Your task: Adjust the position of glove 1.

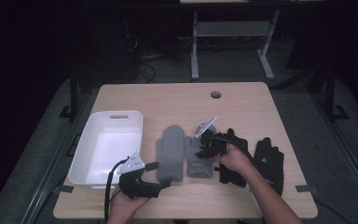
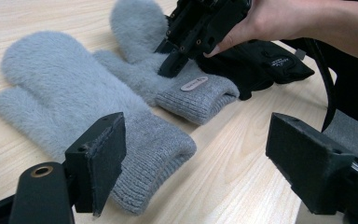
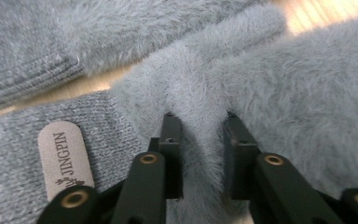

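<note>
Fuzzy grey fabric is bunching into a ridge between the black jaws of the right gripper (image 3: 200, 154), which are pinching the right-hand grey mitten (image 1: 198, 156) just above its ribbed cuff, beside the tan label (image 3: 65, 158) reading JINGPIN. That mitten is lying near the middle of the wooden table (image 1: 242, 102), fingertip end pointing to twelve o'clock, with the left-hand grey mitten (image 1: 171, 154) lying just beside it at nine o'clock. A pair of black gloves (image 1: 268, 163) is lying at three o'clock from the pinched mitten, partly under the person's right hand (image 1: 235, 158). Down at seven o'clock, the left gripper (image 1: 161, 175) is hovering near the table's front edge, its jaws spread wide on nothing, facing the left-hand mitten's cuff. A white plastic bin (image 1: 86, 154) is sitting at nine o'clock on the table.
</note>
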The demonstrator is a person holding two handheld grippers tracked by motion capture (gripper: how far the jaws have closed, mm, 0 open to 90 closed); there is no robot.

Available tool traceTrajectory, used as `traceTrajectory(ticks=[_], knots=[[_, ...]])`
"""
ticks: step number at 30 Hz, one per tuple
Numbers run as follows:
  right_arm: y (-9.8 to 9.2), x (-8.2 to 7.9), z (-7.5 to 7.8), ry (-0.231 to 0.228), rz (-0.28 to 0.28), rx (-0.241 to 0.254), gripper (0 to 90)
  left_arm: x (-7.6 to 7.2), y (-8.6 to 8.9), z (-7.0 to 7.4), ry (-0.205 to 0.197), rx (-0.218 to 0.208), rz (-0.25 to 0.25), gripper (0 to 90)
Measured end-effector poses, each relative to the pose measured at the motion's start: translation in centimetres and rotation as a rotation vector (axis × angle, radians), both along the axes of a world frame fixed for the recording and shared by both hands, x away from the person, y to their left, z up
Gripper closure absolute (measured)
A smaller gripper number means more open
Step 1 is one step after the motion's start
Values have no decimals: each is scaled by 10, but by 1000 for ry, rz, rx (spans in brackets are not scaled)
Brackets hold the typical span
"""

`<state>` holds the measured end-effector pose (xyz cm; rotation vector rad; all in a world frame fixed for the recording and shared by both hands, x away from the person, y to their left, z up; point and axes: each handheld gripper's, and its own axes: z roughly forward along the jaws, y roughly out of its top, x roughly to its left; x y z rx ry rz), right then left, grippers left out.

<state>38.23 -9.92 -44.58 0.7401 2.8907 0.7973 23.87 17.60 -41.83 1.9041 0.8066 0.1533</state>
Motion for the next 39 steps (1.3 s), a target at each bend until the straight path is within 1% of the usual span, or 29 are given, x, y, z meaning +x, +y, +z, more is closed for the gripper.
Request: traceTrajectory(ticks=[2,4,7,12,18,25,26,29,31,34,36,39], knots=[[-2,0,0,13,-15,14,764,0,0,0,-2,0,0,199],[-3,-1,1,16,-27,21,784,0,1,1,-4,3,0,199],[-4,-2,3,12,-35,24,804,0,1,1,-5,3,1,200],[-10,-6,7,9,-50,51,819,0,1,1,-1,1,3,200],[-18,-12,13,-2,-74,56,825,-1,1,1,-5,1,2,200],[-25,-18,24,-15,-99,84,828,-1,1,2,-7,-6,9,200],[-26,-19,26,-19,-99,90,827,-1,2,2,-10,2,5,200],[-29,-22,31,-22,-113,114,827,-1,3,3,-7,-2,9,200],[-31,-23,35,-29,-116,115,828,0,4,3,-8,0,10,200],[-31,-26,41,-35,-128,124,827,-1,5,4,-12,-7,16,200],[-29,-27,47,-36,-129,128,827,-1,5,5,-10,-12,21,200],[-24,-29,56,-44,-125,141,827,-2,6,6,-18,-10,22,199]])
